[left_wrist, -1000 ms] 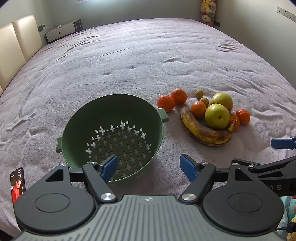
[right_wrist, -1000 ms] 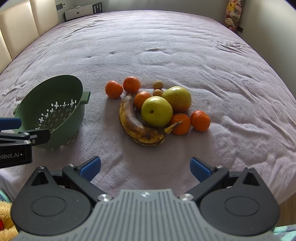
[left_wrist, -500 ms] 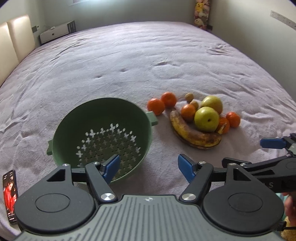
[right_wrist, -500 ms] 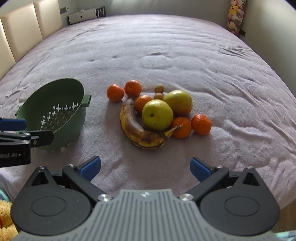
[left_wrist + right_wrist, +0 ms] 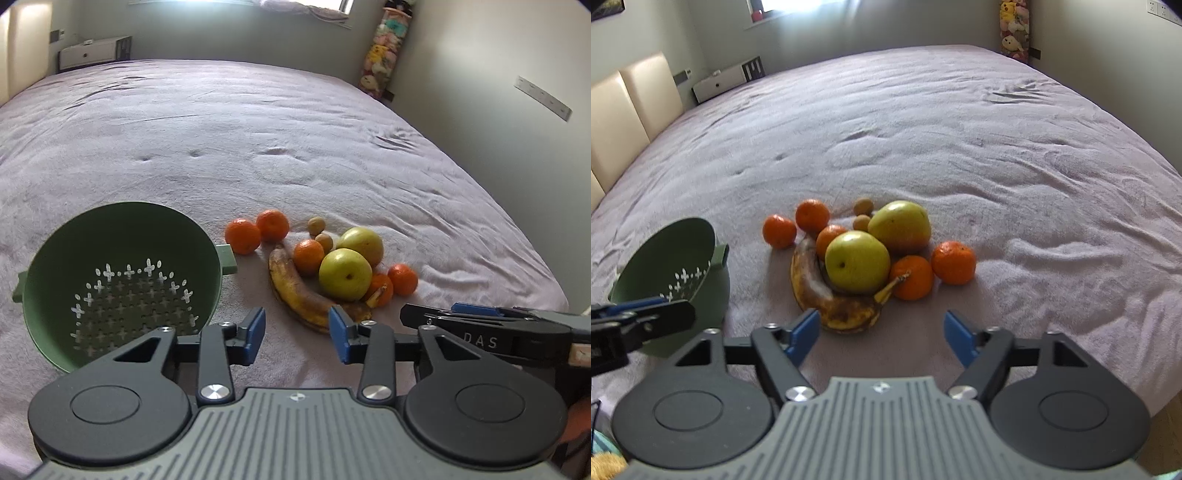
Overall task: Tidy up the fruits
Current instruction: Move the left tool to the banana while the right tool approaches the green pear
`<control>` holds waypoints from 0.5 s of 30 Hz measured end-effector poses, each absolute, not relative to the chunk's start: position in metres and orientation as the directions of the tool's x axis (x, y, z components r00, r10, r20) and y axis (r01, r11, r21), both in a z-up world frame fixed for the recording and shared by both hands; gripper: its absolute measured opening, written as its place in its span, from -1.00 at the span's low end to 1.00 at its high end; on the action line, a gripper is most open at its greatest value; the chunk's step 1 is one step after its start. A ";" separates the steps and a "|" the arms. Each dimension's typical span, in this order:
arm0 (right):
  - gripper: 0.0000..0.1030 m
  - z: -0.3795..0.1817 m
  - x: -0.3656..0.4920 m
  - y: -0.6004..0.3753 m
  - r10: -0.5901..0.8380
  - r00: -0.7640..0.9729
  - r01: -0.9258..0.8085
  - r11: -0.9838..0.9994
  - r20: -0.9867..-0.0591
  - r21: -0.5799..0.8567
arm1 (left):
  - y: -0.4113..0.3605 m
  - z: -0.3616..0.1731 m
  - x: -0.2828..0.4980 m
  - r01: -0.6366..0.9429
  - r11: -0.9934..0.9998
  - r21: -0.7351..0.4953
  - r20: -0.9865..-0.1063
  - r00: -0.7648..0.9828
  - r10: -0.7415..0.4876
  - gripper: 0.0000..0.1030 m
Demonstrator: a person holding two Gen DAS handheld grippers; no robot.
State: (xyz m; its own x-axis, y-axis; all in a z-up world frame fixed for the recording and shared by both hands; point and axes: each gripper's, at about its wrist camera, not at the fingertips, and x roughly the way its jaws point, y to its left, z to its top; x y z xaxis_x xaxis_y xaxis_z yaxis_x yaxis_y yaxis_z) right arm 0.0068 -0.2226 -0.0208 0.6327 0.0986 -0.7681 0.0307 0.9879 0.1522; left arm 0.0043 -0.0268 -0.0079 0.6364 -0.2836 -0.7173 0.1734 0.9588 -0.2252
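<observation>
Left wrist view is showing the left tongs point(image 5: 297, 334) angling down over a bed point(image 5: 258, 147) covered in a soft, finely wrinkled mauve fabric, their flat blue pads closing with nothing but bedcover between them. Just ahead and to the left of these tongs a smooth, matte green colander point(image 5: 122, 280) is sitting tilted toward the camera, its round bowl pierced with cross-shaped holes and a small tab handle sticking out on each side. Ahead and slightly right, the fruit is lying in a tight cluster: a curved, heavily browned banana point(image 5: 295, 291), two round yellow-green apples point(image 5: 345, 273) touching it, five dimpled tangerines point(image 5: 242, 236) and two small tan round fruits point(image 5: 317, 225) too small to identify. The right tongs point(image 5: 881, 334) are pointing downward too, their pads also closing on empty air, with the banana's near curve lying just beyond the left pad. From the right wrist view the colander is sitting ahead to the left, partly hidden behind the other tool's black finger. Both tools' grey ribbed bodies are cutting off the near edge of the bed, and the hands holding them are staying out of sight. Plush toys point(image 5: 1014, 29) are standing blurred in the far corner.
</observation>
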 end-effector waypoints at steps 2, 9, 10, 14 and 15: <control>0.29 -0.021 0.009 -0.221 0.120 0.649 0.002 0.987 -0.751 0.160 | -0.031 -0.013 0.008 0.146 0.960 -0.239 -0.722 0.634 -0.276 -0.22; 0.29 -0.028 0.021 -0.215 0.111 0.661 -0.036 0.992 -0.742 0.117 | -0.043 -0.037 0.021 0.103 0.954 -0.283 -0.759 0.584 -0.288 -0.22; 0.28 -0.029 0.024 -0.215 0.125 0.659 -0.050 0.991 -0.742 0.123 | -0.044 -0.040 0.024 0.091 0.956 -0.280 -0.765 0.580 -0.279 -0.23; 0.27 -0.038 0.033 -0.203 0.082 0.665 -0.092 0.995 -0.743 0.028 | -0.048 -0.049 0.028 0.065 0.968 -0.241 -0.780 0.581 -0.233 -0.23; 0.27 -0.040 0.035 -0.200 0.069 0.668 -0.109 0.994 -0.741 -0.006 | -0.049 -0.050 0.029 0.065 0.970 -0.234 -0.781 0.582 -0.228 -0.23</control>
